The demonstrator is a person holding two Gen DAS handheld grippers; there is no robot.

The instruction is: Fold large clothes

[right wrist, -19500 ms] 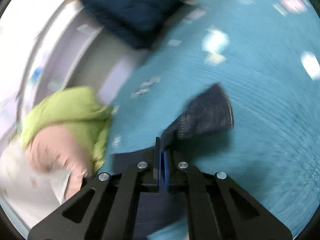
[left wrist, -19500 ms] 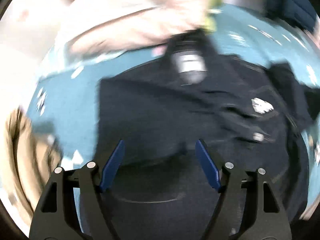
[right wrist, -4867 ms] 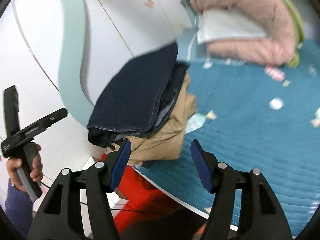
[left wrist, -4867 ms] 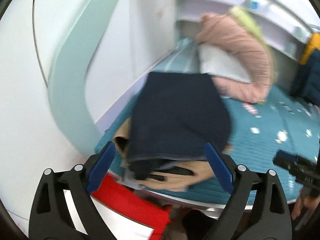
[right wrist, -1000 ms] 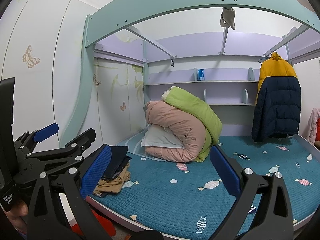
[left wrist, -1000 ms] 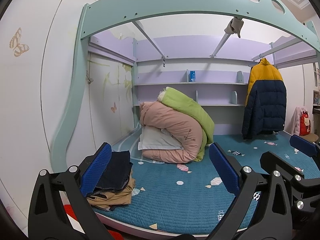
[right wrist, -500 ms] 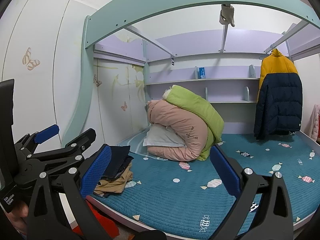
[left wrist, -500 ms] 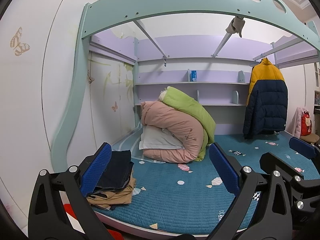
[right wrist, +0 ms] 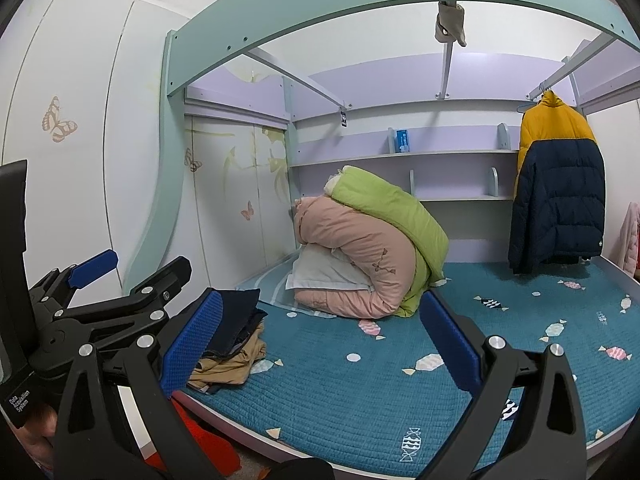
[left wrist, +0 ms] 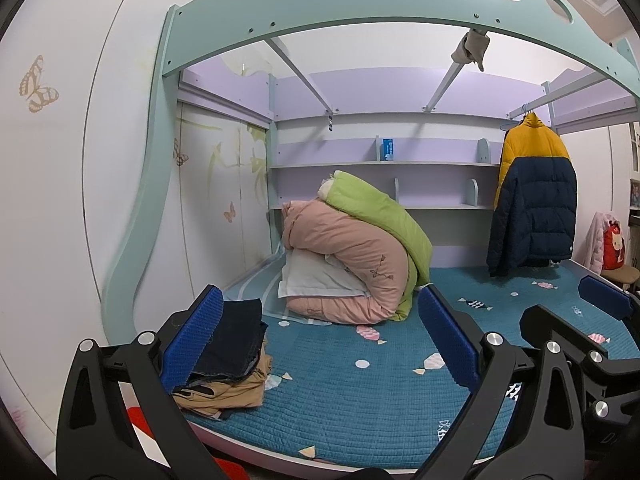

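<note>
Folded dark blue jeans [left wrist: 236, 336] [right wrist: 234, 320] lie on top of folded tan trousers [left wrist: 232, 394] [right wrist: 230, 364] at the near left corner of the bed. My left gripper [left wrist: 320, 340] is held back from the bed, open, with nothing between its blue pads. My right gripper [right wrist: 320, 340] is also open and empty. In the right wrist view the left gripper [right wrist: 116, 280] shows at the left edge, open. The right gripper [left wrist: 592, 324] appears at the right edge of the left wrist view.
The teal quilted mattress [left wrist: 360, 400] [right wrist: 360, 392] has candy and fish prints. A rolled pink and green duvet [left wrist: 352, 256] [right wrist: 368, 252] with a white pillow sits at the back. A yellow and navy puffer jacket [left wrist: 532, 200] [right wrist: 556, 192] hangs right. Something red [right wrist: 200, 444] lies below the bed edge.
Both grippers stay open and hold almost the same place; the views have shifted only slightly. The stack of folded clothes has not moved.
</note>
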